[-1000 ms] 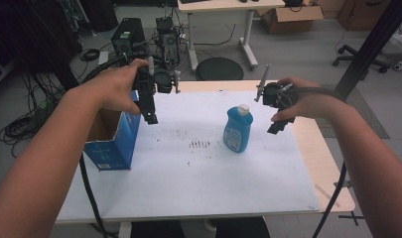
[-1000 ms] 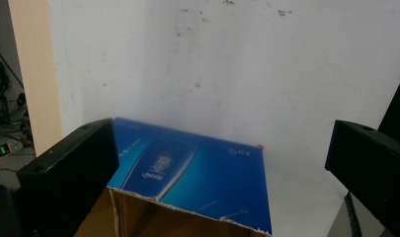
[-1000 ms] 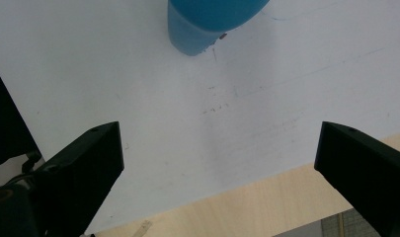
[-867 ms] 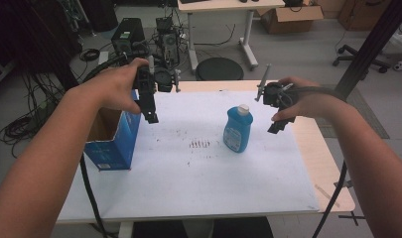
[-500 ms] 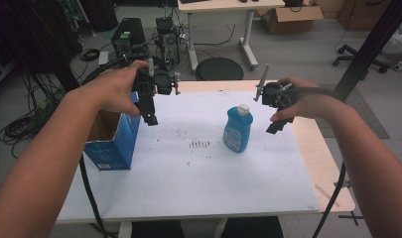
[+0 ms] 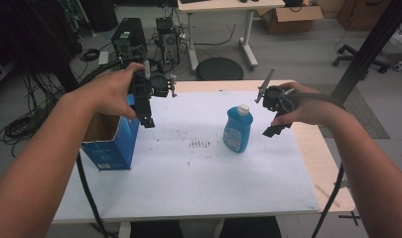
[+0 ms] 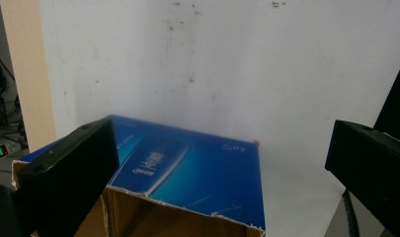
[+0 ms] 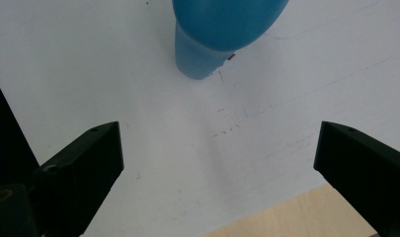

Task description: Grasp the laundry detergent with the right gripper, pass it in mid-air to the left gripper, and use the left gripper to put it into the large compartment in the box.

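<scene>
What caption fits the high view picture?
Two open grippers, left gripper and right gripper, hover beside a blue bottle and box.

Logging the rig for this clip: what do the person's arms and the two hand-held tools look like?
Both forearms are bare, with no sleeves or gloves. The left tool is black, with a round dial-like part, small silver pegs and blocky black jaws. The right tool is also black, with a thin grey rod sticking up from it. A dark cable hangs below the left arm.
</scene>
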`<state>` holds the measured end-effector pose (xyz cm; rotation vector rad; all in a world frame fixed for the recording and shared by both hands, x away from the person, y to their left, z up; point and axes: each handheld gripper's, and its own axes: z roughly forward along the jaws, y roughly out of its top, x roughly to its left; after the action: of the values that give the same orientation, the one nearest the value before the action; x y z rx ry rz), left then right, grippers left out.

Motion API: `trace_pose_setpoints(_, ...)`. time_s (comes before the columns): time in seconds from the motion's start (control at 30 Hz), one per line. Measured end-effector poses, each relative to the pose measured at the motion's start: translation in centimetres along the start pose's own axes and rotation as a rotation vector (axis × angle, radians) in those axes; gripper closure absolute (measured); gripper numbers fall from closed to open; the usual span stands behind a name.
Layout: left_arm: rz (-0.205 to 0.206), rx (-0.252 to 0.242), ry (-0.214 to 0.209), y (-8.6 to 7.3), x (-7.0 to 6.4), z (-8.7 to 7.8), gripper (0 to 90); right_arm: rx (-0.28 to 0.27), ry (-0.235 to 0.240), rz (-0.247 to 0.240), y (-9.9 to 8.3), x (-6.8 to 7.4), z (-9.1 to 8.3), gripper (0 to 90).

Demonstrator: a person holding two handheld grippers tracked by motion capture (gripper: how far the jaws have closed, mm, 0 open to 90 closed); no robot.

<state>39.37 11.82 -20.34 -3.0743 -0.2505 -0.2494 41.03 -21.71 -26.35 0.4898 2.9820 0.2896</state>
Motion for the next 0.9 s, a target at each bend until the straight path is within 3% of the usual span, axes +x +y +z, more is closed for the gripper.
trace_pose_setpoints(0.37, 0.029, 0.004, -0.002, 0.2, -1.2, 0.2, 0.4, -0.083, -0.016, 0.06, -1.7, 0.8, 2.0, 4.7)
trace_pose_setpoints(0.9, 0.028, 0.005, -0.006, -0.6, -2.5, 0.9, 0.4, -0.199, -0.034, 0.142, -2.3, 2.3, 4.9, 4.2)
